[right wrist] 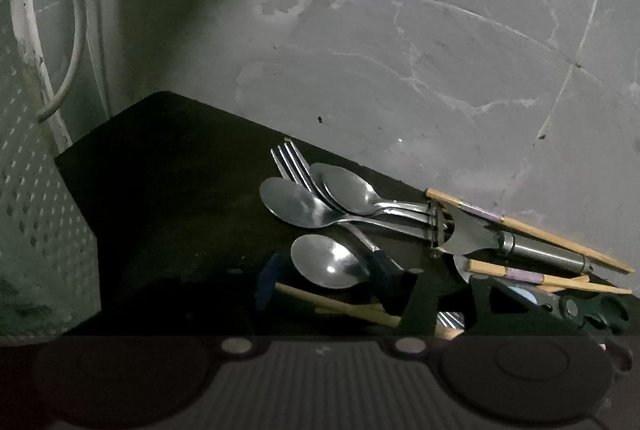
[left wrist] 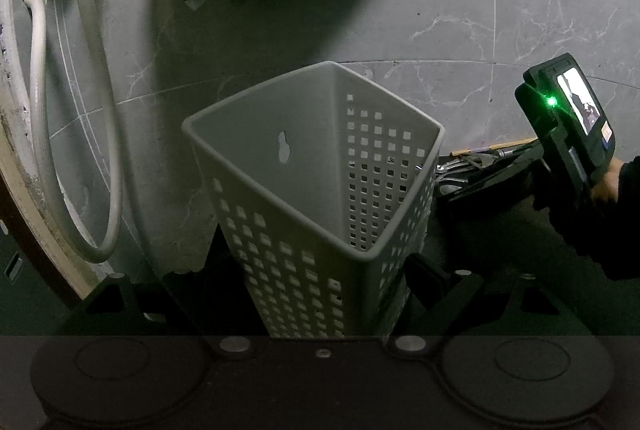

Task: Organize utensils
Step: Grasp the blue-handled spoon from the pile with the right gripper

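Left wrist view: left hand-held gripper point(left wrist: 316, 286) pinches the white basket point(left wrist: 320, 166); right hand-held gripper point(right wrist: 340, 282) spread around a spoon point(right wrist: 326, 260).

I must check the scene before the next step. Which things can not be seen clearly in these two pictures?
- Holder: its bottom is hidden by its own walls, left wrist view.
- Utensil pile: mostly behind the holder, left wrist view.
- Chopsticks: partly covered by the right gripper fingers, right wrist view.

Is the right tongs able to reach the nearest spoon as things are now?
Probably yes. The right tongs stand open around the nearest spoon, which lies on top of the pile; only a chopstick lies below it.
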### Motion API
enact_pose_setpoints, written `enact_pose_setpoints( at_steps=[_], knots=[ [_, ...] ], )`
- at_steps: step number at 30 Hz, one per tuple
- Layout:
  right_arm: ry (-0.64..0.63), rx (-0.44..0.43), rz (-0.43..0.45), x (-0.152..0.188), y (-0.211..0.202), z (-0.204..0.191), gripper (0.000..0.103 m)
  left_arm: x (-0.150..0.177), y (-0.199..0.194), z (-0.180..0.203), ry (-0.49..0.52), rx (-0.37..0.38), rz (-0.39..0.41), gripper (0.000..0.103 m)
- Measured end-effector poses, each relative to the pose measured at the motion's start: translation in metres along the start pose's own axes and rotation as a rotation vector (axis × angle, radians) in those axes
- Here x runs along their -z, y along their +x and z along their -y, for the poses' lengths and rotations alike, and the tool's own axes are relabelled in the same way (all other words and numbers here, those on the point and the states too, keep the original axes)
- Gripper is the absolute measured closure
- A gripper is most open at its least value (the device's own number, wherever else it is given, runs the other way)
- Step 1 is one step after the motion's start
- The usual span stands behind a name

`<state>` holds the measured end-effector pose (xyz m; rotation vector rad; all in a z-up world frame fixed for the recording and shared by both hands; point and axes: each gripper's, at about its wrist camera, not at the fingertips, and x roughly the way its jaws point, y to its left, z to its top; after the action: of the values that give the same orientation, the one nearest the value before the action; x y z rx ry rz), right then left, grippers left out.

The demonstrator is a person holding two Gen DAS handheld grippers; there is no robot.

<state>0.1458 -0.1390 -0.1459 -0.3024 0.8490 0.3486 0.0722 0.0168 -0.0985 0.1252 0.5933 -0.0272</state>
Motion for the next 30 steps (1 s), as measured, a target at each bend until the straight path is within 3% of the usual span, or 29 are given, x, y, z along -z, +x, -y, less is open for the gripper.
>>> enact_pose_setpoints(
  at_steps=[5, 18, 24, 30],
  knots=[
    [0.067, -0.088, -0.009, -0.001, 0.006, 0.01, 0.042, 0.0, 0.0, 0.0, -0.001, -0.001, -0.001, 0.014],
    [0.006, -0.125, 0.002, 0.005, -0.006, 0.012, 0.046, 0.0, 0.002, 0.001, -0.003, -0.002, 0.0, 0.014],
    [-0.084, -0.079, 0.037, 0.019, -0.035, 0.018, 0.044, 0.001, 0.002, 0.001, -0.007, -0.001, 0.001, 0.014],
    [0.002, 0.03, 0.078, 0.025, -0.045, 0.045, 0.045, 0.0, 0.003, 0.0, -0.005, 0.0, 0.001, 0.013]
  ],
)
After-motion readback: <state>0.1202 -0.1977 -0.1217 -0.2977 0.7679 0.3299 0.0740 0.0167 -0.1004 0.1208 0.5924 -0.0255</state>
